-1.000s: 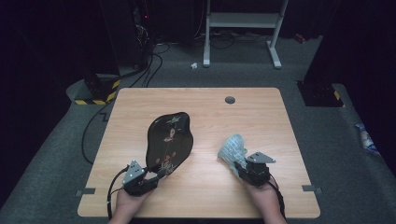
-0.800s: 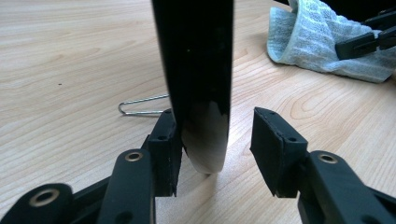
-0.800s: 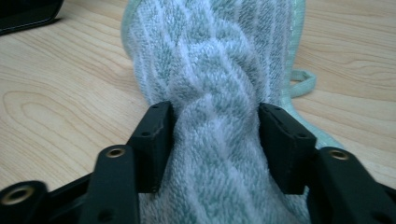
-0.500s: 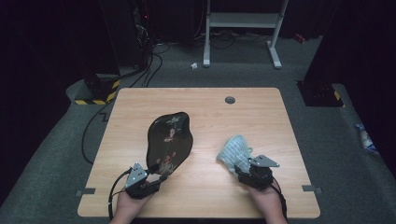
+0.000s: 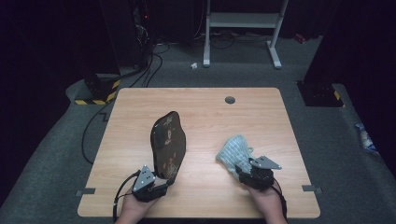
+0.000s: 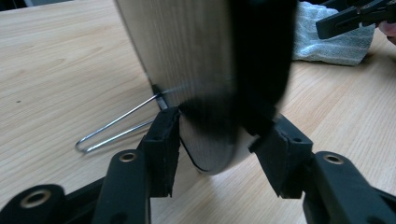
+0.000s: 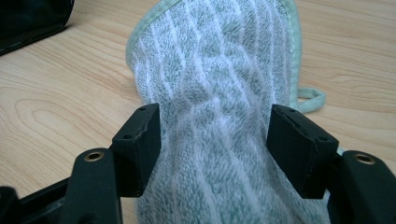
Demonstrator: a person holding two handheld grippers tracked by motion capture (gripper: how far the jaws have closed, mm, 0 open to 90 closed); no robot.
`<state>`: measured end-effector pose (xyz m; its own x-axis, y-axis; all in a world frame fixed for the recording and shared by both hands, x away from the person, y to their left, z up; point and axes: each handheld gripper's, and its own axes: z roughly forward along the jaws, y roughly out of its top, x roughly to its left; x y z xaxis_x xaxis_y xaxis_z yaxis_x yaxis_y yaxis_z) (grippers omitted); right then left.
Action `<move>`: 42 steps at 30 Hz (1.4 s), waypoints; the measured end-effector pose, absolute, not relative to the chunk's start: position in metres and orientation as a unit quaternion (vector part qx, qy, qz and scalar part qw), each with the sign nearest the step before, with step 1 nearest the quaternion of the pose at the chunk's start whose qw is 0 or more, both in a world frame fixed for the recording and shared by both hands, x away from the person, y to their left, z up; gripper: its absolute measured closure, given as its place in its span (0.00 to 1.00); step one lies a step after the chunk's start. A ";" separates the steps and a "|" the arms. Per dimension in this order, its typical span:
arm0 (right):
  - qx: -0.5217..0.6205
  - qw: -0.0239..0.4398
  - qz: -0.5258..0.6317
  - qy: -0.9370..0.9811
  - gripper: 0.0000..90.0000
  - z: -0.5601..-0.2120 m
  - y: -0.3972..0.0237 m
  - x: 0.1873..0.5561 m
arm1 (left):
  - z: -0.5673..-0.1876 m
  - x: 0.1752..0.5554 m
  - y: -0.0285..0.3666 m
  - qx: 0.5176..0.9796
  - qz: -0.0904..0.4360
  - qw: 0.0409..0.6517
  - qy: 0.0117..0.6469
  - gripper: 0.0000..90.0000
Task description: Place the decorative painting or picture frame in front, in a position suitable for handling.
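I am propping the dark oval plaque with the pale wooden back up on its near end on the pale wooden table, with my left gripper at that lower end. In the left gripper view its jaws have just been opening and are standing either side of the plaque's lower edge; the left pad looks close against it, the right one seems slightly clear, so I am judging this a loose brace rather than a firm clamp. A thin bent wire stand is sticking out from the plaque's back and lying on the table on the side away from the cloth.

To the right of the plaque, well apart from it, the bunched green-and-white striped terry cloth is resting on the table. My right gripper is at the cloth's near end, jaws part-way apart with the cloth bulging up between them; I cannot tell whether the pads are really pinching it or only flanking it.

I am reading this as the set-up step: getting the plaque presented upright and the cloth in hand, probably for wiping. Next I would need a sure grip on the cloth, then to be carrying it across to the plaque's dark face while my left gripper is steadying the base so the plaque is not tipping
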<state>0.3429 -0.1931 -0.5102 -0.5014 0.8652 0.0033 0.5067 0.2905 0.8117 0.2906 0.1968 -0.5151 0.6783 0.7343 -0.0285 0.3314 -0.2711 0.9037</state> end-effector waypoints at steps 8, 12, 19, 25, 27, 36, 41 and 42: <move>0.448 0.226 0.396 0.769 0.40 -0.510 -0.196 0.337 | -0.514 0.295 0.178 0.778 0.203 0.490 0.337 0.47; 0.451 0.224 0.395 0.768 0.40 -0.511 -0.197 0.335 | -0.515 0.297 0.173 0.778 0.202 0.489 0.338 0.44; 0.452 0.226 0.394 0.768 0.40 -0.511 -0.197 0.334 | -0.515 0.296 0.169 0.784 0.195 0.486 0.333 0.42; 0.449 0.223 0.396 0.769 0.40 -0.510 -0.193 0.337 | -0.514 0.291 0.173 0.782 0.189 0.493 0.331 0.42; 0.446 0.222 0.397 0.770 0.40 -0.510 -0.191 0.338 | -0.514 0.288 0.174 0.783 0.190 0.493 0.329 0.42; 0.440 0.218 0.398 0.775 0.40 -0.510 -0.183 0.344 | -0.512 0.279 0.177 0.778 0.177 0.508 0.326 0.45; 0.441 0.217 0.401 0.773 0.40 -0.510 -0.184 0.344 | -0.512 0.280 0.172 0.779 0.168 0.511 0.323 0.45; 0.443 0.217 0.402 0.772 0.40 -0.509 -0.185 0.344 | -0.512 0.281 0.171 0.778 0.163 0.513 0.323 0.45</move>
<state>0.3435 -0.1852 -0.5093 -0.5136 0.8577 0.0218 0.5097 0.2846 0.8119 0.2807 0.1709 -0.5124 0.7388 0.6694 -0.0781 0.3352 -0.2645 0.9043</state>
